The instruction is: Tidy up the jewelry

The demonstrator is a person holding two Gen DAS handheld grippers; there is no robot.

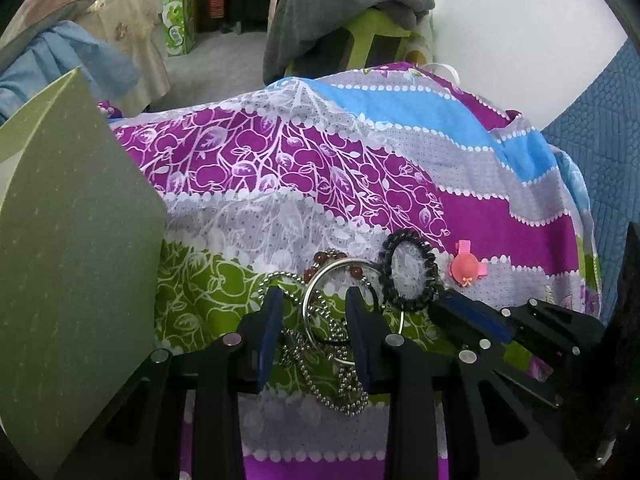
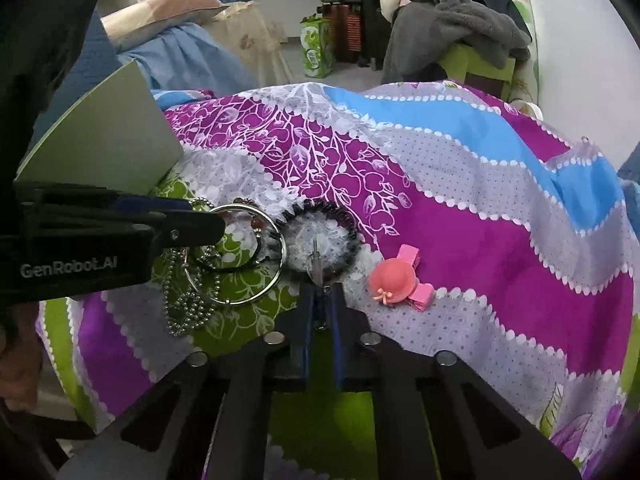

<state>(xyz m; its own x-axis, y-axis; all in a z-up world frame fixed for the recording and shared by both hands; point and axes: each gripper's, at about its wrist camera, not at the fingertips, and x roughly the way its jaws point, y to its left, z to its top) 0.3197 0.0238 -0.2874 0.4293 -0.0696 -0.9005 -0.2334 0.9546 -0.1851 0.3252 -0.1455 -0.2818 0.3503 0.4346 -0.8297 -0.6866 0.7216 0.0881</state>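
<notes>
On the patterned cloth lies a heap of jewelry: a silver bangle, a ball chain, a red bead bracelet, a black spiral hair tie and a pink hat-shaped clip. My left gripper is open, pointing down. Its fingers straddle the bangle's left rim and the chain. My right gripper is shut at the hair tie's near rim. A thin silvery pin sticks out from between its tips. The bangle and the clip flank it.
A green box lid stands open at the left, close to the heap. Beyond the cloth are a chair with grey clothes, a blue quilt and pillows. The cloth to the right of the clip lies bare.
</notes>
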